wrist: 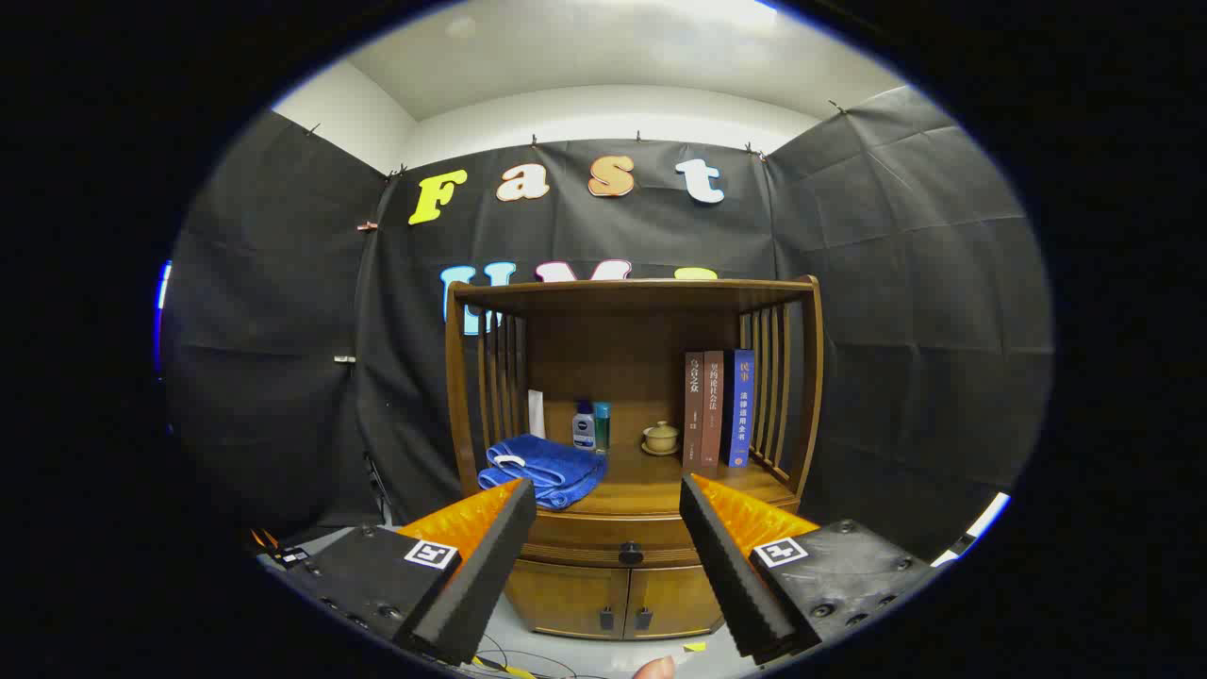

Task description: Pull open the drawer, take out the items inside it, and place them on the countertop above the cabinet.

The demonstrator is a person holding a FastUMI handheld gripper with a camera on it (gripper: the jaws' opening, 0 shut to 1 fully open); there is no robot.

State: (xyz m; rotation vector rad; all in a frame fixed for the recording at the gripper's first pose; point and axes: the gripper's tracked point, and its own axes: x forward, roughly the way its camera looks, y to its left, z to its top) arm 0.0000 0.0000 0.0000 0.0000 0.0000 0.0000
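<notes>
Gripper (608, 495) wide open, empty, well short of shut drawer (622, 539); towel (547, 469), bottles (592, 426), cup (660, 437), books (719, 408) crowd the countertop (651, 481).

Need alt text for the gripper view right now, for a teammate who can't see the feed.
The open gripper points at a wooden cabinet with empty space between its fingers, and the drawer with its dark knob is closed just beyond them. On the countertop sit a folded blue towel, two small bottles, a lidded cup and three upright books.
</notes>
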